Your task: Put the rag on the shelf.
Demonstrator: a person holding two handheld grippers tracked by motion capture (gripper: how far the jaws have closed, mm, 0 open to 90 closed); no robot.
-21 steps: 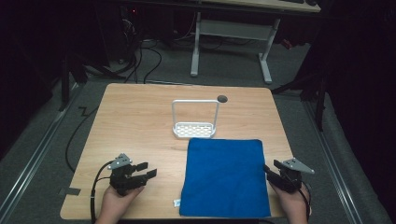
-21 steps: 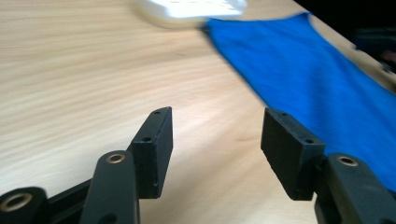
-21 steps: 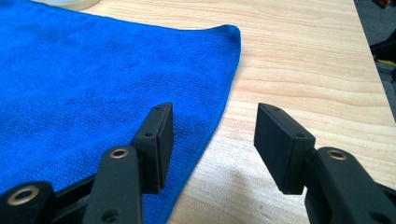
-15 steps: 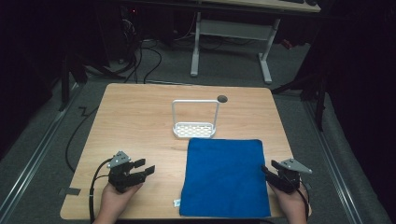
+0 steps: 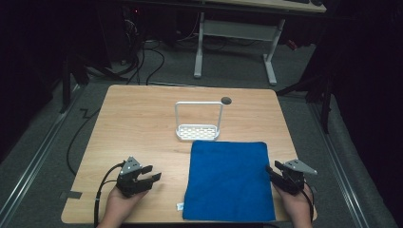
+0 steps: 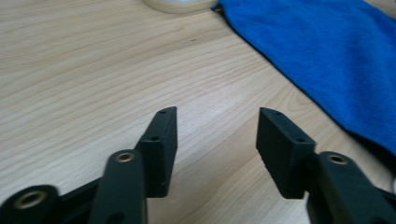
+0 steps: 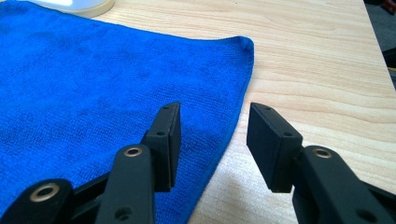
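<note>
The blue cloth (image 5: 229,180) lies flat at the table's (image 5: 142,123) near edge, just before the white rack (image 5: 198,124), and the work looks to be at the approach. The right gripper (image 5: 272,172) hangs at its right edge, jaws wide and astride the hem, gripping nothing; next it must drop and pinch. The left gripper (image 5: 151,175) hovers over bare wood, open and empty.

Two hand-held black grippers, each with a grey plate and a trailing cable

The left gripper (image 5: 151,173) and the right gripper (image 5: 270,172) are matt black, each with two flat, blocky jaws carrying small screw holes on their upper edges. Brass-coloured rivets mark the link arms behind the jaws in both gripper views. A grey three-cornered plate sits on top of each, and a black cable loops back from each beside the person's bare hands.
</note>
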